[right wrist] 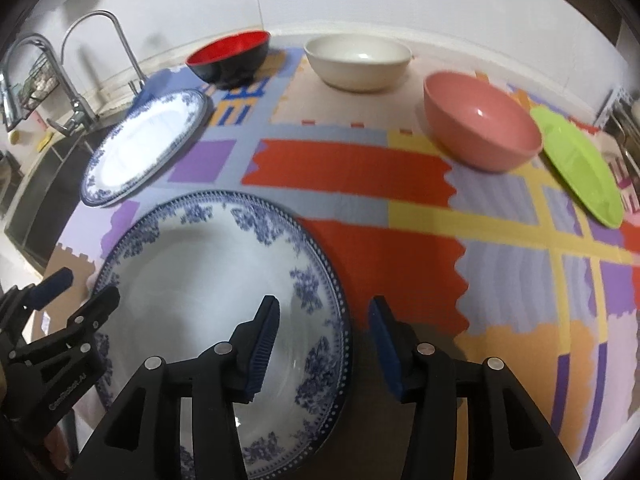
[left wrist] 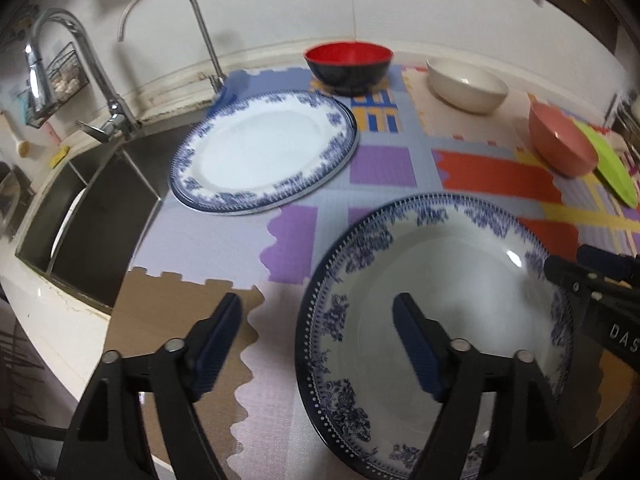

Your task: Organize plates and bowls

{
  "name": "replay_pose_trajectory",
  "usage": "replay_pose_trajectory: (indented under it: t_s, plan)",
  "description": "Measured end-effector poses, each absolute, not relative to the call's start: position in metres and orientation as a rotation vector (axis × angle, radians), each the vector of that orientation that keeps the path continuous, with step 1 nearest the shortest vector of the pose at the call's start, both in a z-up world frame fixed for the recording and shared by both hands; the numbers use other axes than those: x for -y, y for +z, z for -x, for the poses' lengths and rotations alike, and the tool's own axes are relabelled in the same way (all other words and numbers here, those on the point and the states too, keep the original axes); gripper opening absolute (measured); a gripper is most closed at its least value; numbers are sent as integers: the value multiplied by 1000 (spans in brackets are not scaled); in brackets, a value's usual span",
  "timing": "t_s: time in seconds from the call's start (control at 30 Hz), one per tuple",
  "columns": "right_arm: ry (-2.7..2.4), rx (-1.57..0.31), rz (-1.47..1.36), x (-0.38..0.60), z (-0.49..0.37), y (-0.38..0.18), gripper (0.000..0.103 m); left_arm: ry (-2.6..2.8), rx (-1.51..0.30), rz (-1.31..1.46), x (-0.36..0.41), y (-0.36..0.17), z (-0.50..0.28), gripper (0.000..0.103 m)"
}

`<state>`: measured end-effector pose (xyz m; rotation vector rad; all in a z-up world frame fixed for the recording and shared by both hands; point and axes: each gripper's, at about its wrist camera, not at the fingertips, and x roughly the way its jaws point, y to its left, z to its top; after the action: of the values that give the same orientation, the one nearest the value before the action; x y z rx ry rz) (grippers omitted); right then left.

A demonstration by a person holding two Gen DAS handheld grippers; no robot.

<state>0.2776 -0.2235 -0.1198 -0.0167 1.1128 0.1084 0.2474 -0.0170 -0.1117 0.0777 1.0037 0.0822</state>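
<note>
Left gripper [left wrist: 318, 320] and right gripper [right wrist: 324, 324] are both hanging spread, pinching nothing, each straddling a rim of the near blue-patterned plate [right wrist: 192, 280] lying on the foam mat [right wrist: 360, 168].

Left tool [left wrist: 318, 312] and right tool [right wrist: 324, 316]: black angular arms, ribbed blue pads, silver round screws, white lettering

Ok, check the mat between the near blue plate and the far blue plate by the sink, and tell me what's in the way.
Nothing visible: only bare mat lies between the near blue plate and the far blue plate. The bowls stand behind and to the right, off that line.
</note>
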Motion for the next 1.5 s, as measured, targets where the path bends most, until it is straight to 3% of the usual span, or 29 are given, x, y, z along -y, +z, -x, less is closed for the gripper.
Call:
replay_pose_trajectory:
  t_s: [0.33,1.07,1.5]
  plan:
    - [223,-1081,14,213,-289,-105,55,167,-923,-56,5,-84,-242,85]
    - [169,-978,-61,131,-300,-60,55,109,-780,-105,-88,-26,-267,85]
    - [108,-901,-7,85,-330,-41,55,100,-753,-127,-131,-22,-302,85]
